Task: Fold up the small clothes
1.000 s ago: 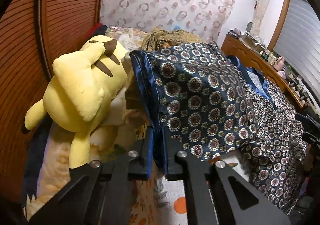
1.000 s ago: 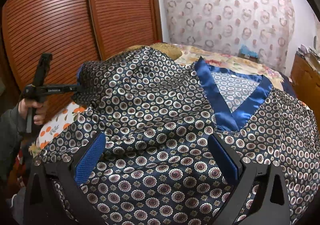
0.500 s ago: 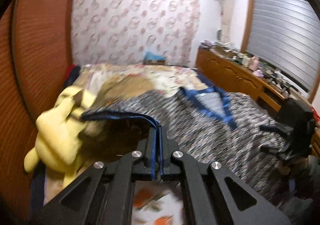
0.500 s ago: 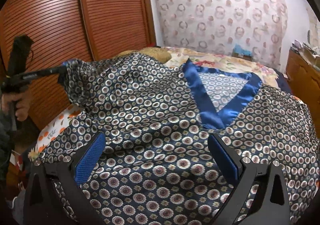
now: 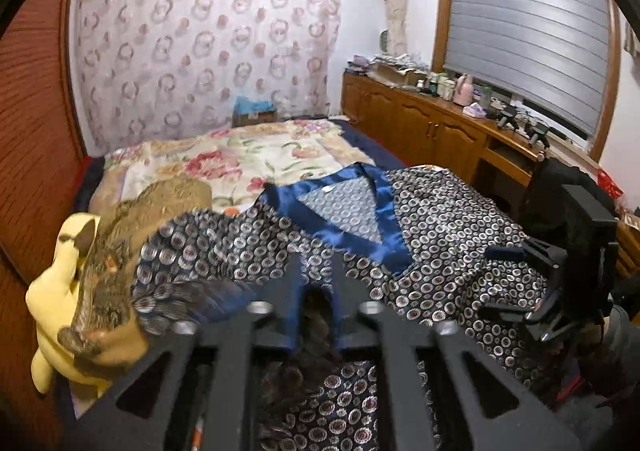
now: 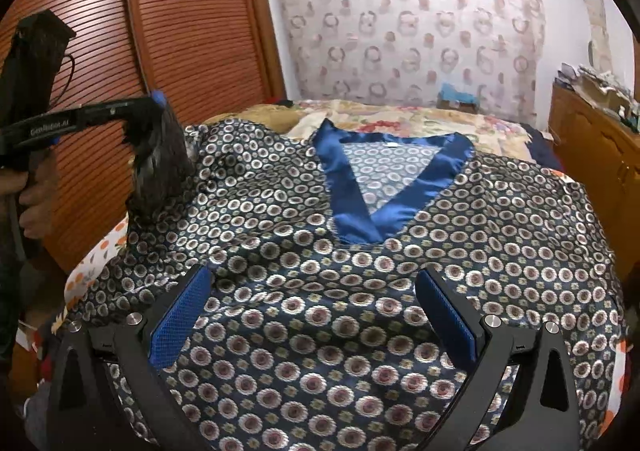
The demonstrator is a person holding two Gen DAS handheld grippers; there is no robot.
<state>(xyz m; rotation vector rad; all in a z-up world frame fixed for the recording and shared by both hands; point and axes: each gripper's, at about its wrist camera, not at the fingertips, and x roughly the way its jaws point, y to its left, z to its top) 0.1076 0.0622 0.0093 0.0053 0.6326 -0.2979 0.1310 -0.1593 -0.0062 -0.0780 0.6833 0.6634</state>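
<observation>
Item: navy satin pyjama top with circle print (image 6: pixel 360 271), spread on the floral-quilted bed (image 5: pixel 240 159).
We note our left gripper (image 5: pixel 316 291) opening, sleeve (blurred) slipping free at left; right gripper (image 6: pixel 314 315) spread wide over the near hem.

Yellow plush toy (image 5: pixel 60 303) at lower left of the left wrist view, lying against a brown ribbed wardrobe door (image 5: pixel 28 139). Mustard-brown patterned cloth (image 5: pixel 160 203) draped just beside it. Floral bedspread (image 5: pixel 240 159) across the middle of the frame, on the bed. Sheer curtain with ring pattern (image 5: pixel 200 51) along the far wall. Small box with a blue top (image 5: pixel 254 111) at the curtain's foot. Wooden sideboard (image 5: pixel 420 123) at right, cluttered with bottles and boxes (image 5: pixel 448 81), under a grey slatted blind (image 5: pixel 528 31). Orange-dotted sheet (image 6: pixel 100 251) at left edge of the right wrist view.
</observation>
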